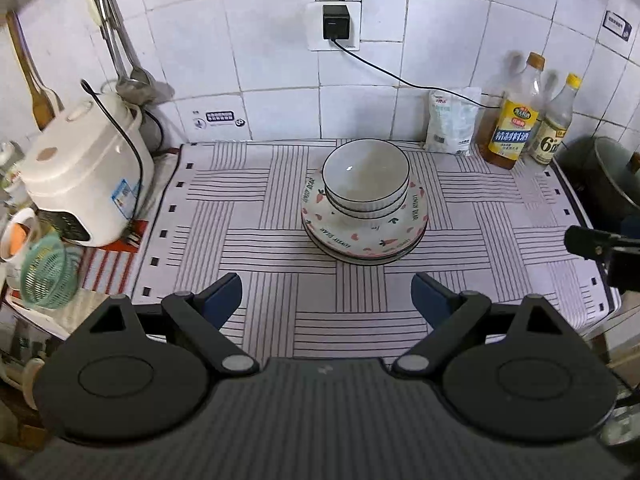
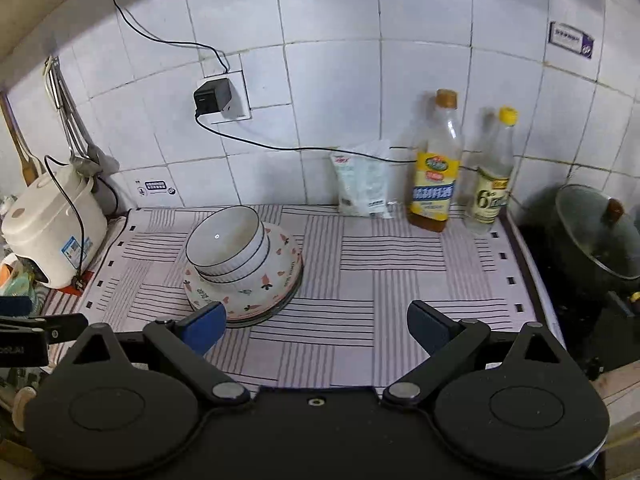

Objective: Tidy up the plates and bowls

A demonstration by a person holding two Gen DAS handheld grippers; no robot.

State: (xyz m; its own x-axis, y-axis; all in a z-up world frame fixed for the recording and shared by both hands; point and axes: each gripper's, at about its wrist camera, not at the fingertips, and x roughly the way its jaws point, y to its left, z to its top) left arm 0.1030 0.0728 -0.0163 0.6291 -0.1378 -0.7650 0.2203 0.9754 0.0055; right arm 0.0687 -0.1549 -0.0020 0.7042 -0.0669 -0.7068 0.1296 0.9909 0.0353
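Both fisheye views look forward and steeply down along their own fingers at a striped cloth-covered counter (image 1: 360, 320) backed by white wall tiles. The left wrist view faces the stacked white bowls and carrot-print plates (image 1: 365, 216) squarely from a little way back. The right wrist view stands further right, showing that same stack (image 2: 244, 268) left of centre, and both share the two clear yellow-labelled bottles (image 2: 436, 168).
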